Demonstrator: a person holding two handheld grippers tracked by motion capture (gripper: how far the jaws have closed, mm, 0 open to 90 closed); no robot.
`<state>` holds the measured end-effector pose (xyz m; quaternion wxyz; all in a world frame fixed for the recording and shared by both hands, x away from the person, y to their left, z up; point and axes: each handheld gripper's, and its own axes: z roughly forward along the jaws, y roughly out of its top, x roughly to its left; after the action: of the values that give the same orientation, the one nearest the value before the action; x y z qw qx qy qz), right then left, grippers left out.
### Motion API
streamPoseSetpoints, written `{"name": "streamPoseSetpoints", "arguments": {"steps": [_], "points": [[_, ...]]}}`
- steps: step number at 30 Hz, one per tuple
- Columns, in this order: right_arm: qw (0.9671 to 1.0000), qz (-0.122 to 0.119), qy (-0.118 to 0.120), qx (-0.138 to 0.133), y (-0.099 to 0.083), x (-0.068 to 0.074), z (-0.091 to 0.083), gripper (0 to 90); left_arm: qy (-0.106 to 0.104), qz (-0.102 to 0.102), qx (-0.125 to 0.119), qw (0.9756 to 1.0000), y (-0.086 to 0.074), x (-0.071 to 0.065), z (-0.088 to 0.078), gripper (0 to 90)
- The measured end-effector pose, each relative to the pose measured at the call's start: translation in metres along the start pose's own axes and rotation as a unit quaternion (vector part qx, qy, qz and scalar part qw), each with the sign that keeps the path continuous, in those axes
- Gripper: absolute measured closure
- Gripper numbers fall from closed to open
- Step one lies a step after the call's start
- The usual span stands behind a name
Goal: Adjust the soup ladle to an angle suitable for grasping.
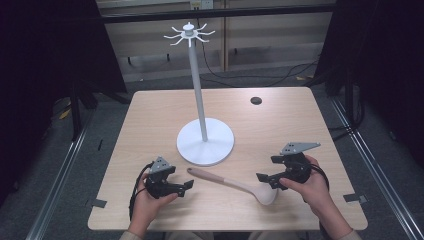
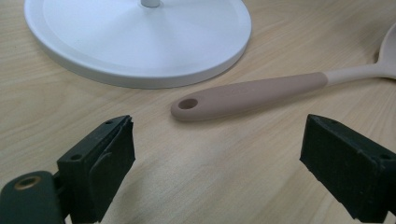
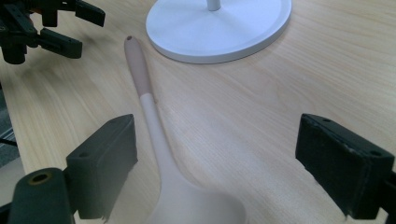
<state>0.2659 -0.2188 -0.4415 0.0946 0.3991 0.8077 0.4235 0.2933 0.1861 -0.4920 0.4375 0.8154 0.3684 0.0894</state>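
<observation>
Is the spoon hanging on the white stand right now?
No, the spoon lies flat on the table beside the stand's base.

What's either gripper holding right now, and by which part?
Nothing. The left gripper and right gripper both stand open; the spoon lies flat on the table, untouched.

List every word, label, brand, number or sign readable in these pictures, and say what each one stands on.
No readable text anywhere.
Ladle: plain handle, no brand or mark.
Stand: plain white base and pole, no label.
Table: bare wood, no print.
Wall plate behind the stand: too small to tell whether it bears any marking.
</observation>
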Motion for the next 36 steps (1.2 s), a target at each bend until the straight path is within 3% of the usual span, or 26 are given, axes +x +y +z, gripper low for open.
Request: {"name": "streamPoseSetpoints", "arguments": {"steps": [11,14,21,24,25,26,27,29,30,32,36], "points": [[0.9999,-0.012,-0.004,0.008,0.008,0.006,0.006,13.3,0.004,-0.002,0.0,1.0,-0.001,0.001,0.0,10.1],[0.9998,-0.018,-0.001,0.005,0.019,0.015,0.015,16.7,0.006,-0.008,-0.004,0.9999,-0.001,0.002,-0.002,10.1],[0.9998,-0.011,-0.007,0.016,0.039,0.028,0.039,36.3,0.007,-0.008,-0.005,0.9999,-0.001,0.003,-0.004,10.1],[0.9997,-0.009,-0.009,0.022,0.045,0.031,0.052,50.8,0.009,-0.007,-0.002,0.9999,-0.002,0.003,-0.005,10.1],[0.9997,-0.009,-0.009,0.022,0.045,0.031,0.052,50.8,0.009,-0.007,-0.002,0.9999,-0.002,0.003,-0.005,10.1],[0.9996,-0.006,-0.01,0.024,0.046,0.032,0.055,55.8,0.008,-0.005,-0.004,1.0,-0.003,0.003,-0.005,10.1],[0.9994,-0.01,-0.011,0.03,0.047,0.033,0.063,67.4,0.009,-0.002,0.0,1.0,-0.003,0.002,-0.005,10.2],[0.9993,-0.013,-0.009,0.033,0.048,0.034,0.067,71.9,0.009,-0.002,-0.001,1.0,-0.004,0.002,-0.006,10.2],[0.9989,-0.023,-0.005,0.04,0.05,0.036,0.077,79.9,0.007,-0.001,0.0,1.0,-0.005,0.001,-0.007,10.3],[0.9986,-0.025,-0.007,0.045,0.05,0.038,0.08,82.8,0.009,0.0,0.0,1.0,-0.006,0.001,-0.008,10.2],[0.9974,-0.037,0.0,0.063,0.05,0.043,0.101,90.0,0.02,-0.004,-0.001,0.9998,-0.01,0.004,-0.015,10.4]]}}
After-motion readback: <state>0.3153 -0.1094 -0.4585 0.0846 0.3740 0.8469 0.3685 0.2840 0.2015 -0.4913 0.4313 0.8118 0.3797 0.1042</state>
